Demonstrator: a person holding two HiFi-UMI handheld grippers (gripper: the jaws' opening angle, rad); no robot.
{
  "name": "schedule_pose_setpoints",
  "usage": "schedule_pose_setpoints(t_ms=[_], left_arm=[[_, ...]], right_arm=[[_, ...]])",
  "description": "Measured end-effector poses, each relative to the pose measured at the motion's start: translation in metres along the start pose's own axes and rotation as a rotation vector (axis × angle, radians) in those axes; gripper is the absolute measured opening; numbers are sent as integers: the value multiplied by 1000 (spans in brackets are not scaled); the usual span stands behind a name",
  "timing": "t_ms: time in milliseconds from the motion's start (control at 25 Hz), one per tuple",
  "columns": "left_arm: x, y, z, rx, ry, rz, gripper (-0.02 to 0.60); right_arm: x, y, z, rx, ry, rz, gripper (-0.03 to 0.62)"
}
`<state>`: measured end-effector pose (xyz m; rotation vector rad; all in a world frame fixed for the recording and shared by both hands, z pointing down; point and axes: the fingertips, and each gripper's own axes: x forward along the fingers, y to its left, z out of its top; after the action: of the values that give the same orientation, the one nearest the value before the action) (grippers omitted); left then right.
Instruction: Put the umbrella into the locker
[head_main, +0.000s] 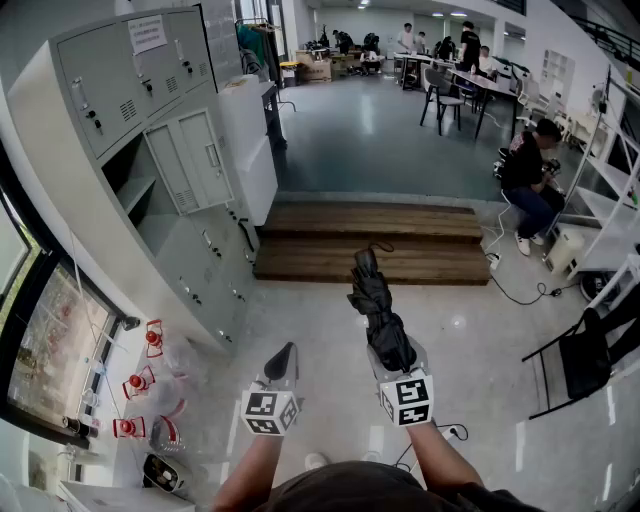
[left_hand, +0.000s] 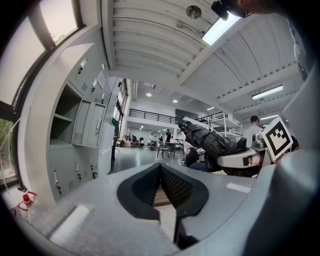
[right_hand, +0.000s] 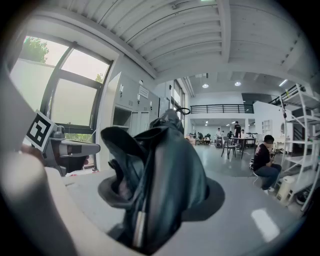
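Two jaws of the right gripper (head_main: 392, 352) are closed on a folded black umbrella (right_hand: 165, 175), and they stand fairly wide because the bundle is thick. The umbrella sticks out forward from them, almost level, with a thin loop (head_main: 380, 246) at its far end. It hangs in the air over the floor, well apart from the locker. The left gripper (left_hand: 160, 172) is empty; its jaws meet at the tips with nothing between them.

I judge the umbrella to be light, with a stiff shaft inside and soft, loose fabric outside. The folds can slide under the pads, so a hold on the thick middle, as it is now, seems the safest. The free end may swing a little and catch on a door edge.

Under the grippers is a smooth, pale, shiny floor (head_main: 330, 330). To the left stands the grey locker (head_main: 150, 60), with one door (head_main: 190, 160) open and an empty compartment (head_main: 130, 185) behind it. Ahead lies a low wooden platform (head_main: 380, 240). Further off the room is large and open, with a seated person (head_main: 525, 180), tables with more people, and a black chair (head_main: 590, 360) at the right.
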<state>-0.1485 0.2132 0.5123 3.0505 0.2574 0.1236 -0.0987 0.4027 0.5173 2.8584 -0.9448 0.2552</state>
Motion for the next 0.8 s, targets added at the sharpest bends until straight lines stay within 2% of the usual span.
schedule_pose_setpoints(t_ms=[160,520,800], left_arm=[[-3,0,6,-22,-15,0,5],[-6,11,-2,-9,-2,1,5],[-13,29,-5,-3,8,-3,4]], right_arm=[[-2,2,3,3,-2,0,245],[3,17,6,-8,-23,12,245],[9,34,17,38,-56,24,247]])
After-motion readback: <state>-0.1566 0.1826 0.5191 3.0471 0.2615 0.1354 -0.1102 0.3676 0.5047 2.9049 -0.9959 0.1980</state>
